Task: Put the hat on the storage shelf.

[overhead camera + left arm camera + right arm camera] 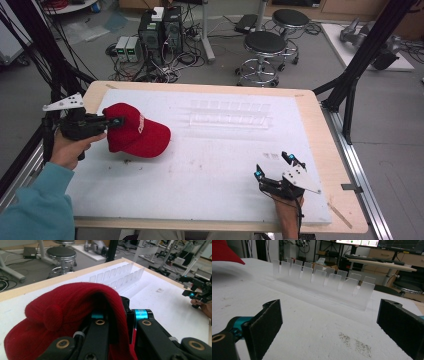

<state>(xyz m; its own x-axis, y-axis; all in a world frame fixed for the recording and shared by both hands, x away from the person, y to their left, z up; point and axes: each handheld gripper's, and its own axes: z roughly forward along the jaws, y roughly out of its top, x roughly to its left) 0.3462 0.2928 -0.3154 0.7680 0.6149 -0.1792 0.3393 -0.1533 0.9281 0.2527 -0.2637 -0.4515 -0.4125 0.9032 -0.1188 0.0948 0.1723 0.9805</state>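
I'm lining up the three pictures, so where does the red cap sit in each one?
High view: red cap at left of the table, its rear edge in the left gripper.
Left gripper view: fills the lower left, pinched between the jaws.
Right gripper view: a red corner at top left.
Shared landmark: the clear slotted rack.

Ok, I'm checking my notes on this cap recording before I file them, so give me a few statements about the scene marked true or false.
1. The left tool is shut on the red cap. True; in the left gripper view the fabric sits between its jaws.
2. The right tool grips the clear slotted rack. False: its jaws stand open, apart from the rack, nothing between them.
3. The cap lies at the right edge of the white board. False: it is at the left side.
4. The rack stands on the board, beyond the cap and the right tool. True.
5. Two black stools stand on the floor beyond the table. True.
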